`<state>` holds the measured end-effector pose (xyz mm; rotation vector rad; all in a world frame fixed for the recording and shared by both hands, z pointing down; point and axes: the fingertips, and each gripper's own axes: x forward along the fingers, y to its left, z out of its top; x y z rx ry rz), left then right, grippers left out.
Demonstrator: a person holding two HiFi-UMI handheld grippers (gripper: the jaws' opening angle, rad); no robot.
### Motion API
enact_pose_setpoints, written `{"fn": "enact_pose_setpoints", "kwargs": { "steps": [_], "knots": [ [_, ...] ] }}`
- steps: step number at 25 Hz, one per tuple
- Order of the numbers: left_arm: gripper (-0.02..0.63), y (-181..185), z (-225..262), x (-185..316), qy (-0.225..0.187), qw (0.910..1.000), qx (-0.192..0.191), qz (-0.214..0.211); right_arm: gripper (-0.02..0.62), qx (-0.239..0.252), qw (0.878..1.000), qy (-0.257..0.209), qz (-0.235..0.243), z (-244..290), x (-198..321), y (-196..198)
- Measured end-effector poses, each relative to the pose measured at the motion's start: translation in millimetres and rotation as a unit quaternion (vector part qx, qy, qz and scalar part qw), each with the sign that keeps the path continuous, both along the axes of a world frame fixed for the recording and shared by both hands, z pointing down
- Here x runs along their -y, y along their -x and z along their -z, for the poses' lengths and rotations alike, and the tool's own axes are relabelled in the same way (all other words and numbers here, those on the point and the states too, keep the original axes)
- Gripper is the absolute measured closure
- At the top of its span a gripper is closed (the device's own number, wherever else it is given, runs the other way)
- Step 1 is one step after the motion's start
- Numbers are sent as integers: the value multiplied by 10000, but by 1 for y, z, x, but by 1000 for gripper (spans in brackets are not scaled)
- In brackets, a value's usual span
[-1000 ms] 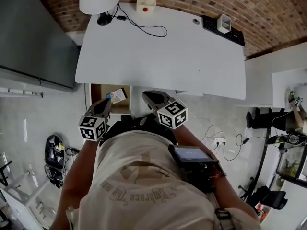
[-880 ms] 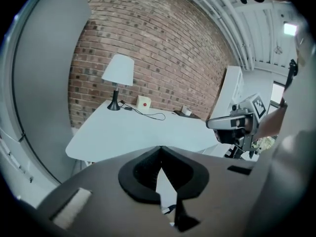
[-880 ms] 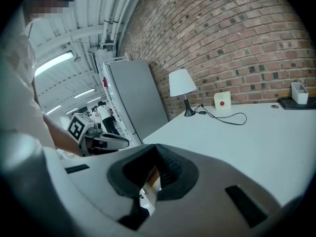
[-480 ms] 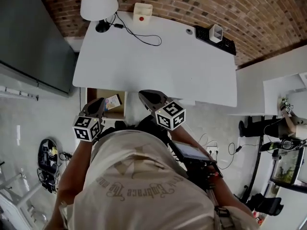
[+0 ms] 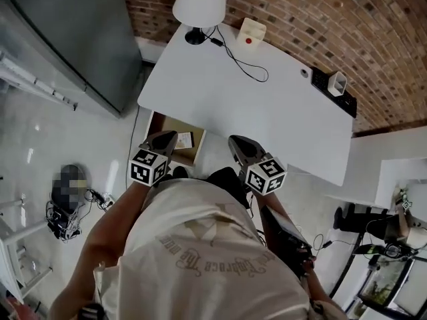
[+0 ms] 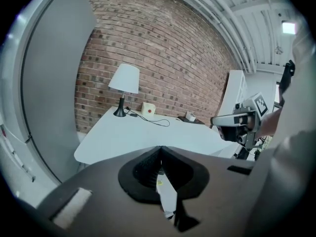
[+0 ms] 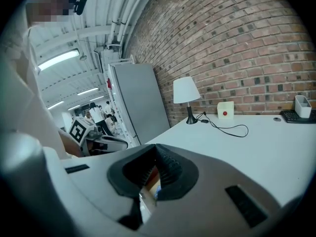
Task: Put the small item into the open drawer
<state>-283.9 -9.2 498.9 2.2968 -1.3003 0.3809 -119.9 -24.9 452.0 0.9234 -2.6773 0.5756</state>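
Note:
Under the white desk [image 5: 267,115], an open wooden drawer [image 5: 165,127] holds a small card-like item [image 5: 185,139] that lies flat inside it. My left gripper [image 5: 167,137] hovers at the drawer's near edge, its jaws shut with nothing between them [image 6: 160,149]. Right of the drawer, before the desk's front edge, my right gripper [image 5: 237,143] is also shut and empty [image 7: 155,148]. Each gripper view shows the other gripper off to the side: the right gripper [image 6: 238,121] and the left gripper [image 7: 96,138]. My torso hides the floor below the grippers.
At the desk's far edge stand a white lamp [image 5: 200,2], a cream box with a red button [image 5: 249,33] with a black cable, and a keyboard with a white cup [image 5: 337,83]. A grey cabinet [image 5: 80,39] is left of the desk. Cables lie on the floor at left.
The head view has swung, so the desk now sits tilted in the picture. Both grippers have risen a little and stay shut. The item lies in the drawer throughout.

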Motion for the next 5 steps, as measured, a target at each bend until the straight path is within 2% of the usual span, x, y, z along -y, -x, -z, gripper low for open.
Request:
{"fn": "enact_pose_setpoints", "kwargs": {
  "steps": [5],
  "knots": [
    [600,21,-3,-2,63,10000,-22,71,589,-6,10000,49,45,-3,-4,22]
  ]
}}
